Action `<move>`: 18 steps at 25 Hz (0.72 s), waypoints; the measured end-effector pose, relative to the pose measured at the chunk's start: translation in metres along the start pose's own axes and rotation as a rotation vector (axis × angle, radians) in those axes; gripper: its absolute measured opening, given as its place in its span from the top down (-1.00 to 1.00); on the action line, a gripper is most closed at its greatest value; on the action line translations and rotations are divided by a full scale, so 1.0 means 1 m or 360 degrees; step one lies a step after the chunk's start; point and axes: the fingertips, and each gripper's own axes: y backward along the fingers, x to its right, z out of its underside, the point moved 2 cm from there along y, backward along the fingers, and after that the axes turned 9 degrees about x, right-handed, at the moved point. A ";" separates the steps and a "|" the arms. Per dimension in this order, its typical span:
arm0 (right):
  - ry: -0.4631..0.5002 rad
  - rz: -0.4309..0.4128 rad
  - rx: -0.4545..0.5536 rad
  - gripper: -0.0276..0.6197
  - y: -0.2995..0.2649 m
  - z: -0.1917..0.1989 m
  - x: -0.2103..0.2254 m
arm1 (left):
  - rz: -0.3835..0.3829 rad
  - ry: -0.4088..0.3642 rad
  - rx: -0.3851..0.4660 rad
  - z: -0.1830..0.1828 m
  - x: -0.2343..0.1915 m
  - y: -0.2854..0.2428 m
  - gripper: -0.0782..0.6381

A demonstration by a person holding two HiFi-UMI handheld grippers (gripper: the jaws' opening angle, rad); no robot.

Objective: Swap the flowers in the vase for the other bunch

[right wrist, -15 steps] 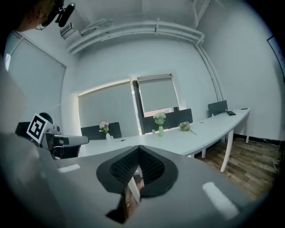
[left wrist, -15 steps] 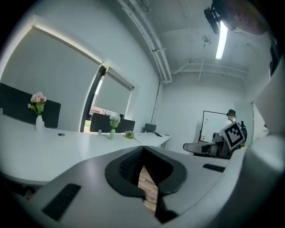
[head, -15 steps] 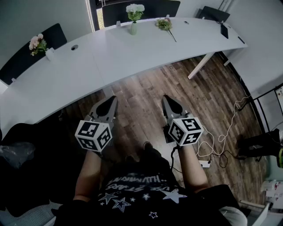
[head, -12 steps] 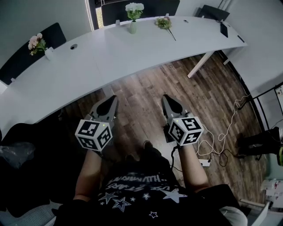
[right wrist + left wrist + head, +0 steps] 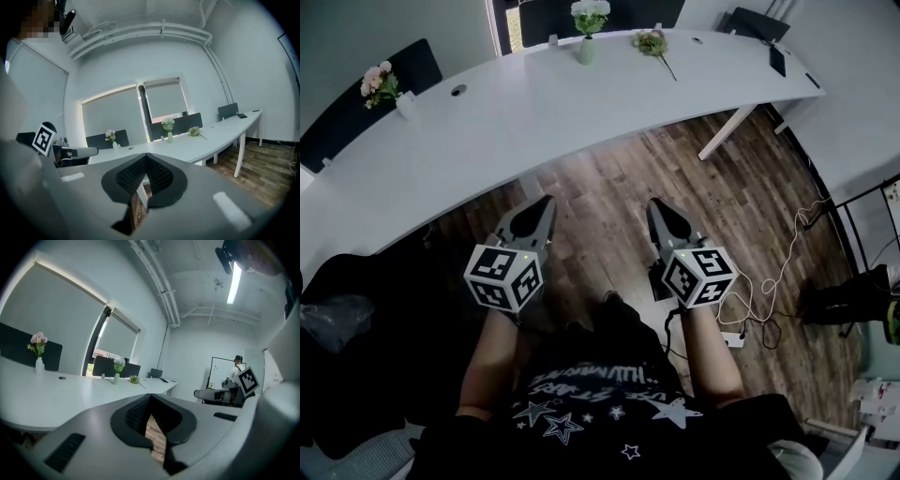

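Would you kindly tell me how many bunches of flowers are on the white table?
3. A pink bunch stands in a small vase at the left; a white bunch stands in the green vase farther right; a loose bunch lies flat on the table beside it.

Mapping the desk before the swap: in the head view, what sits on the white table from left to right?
Pink flowers in a small vase, white flowers in a green vase, loose bunch of flowers, dark flat device.
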 end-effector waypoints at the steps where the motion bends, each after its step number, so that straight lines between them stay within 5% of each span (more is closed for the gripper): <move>1: -0.0010 0.0006 0.0016 0.91 0.002 -0.001 0.000 | 0.0008 0.0009 -0.0005 0.002 0.000 -0.001 0.76; 10: -0.0008 0.0047 0.0066 0.91 0.005 0.001 0.039 | 0.0066 -0.0008 -0.0054 0.018 0.008 -0.033 0.76; 18: -0.0063 -0.0028 0.0054 0.91 -0.041 -0.005 0.100 | -0.0061 -0.0033 -0.0109 0.027 -0.002 -0.094 0.76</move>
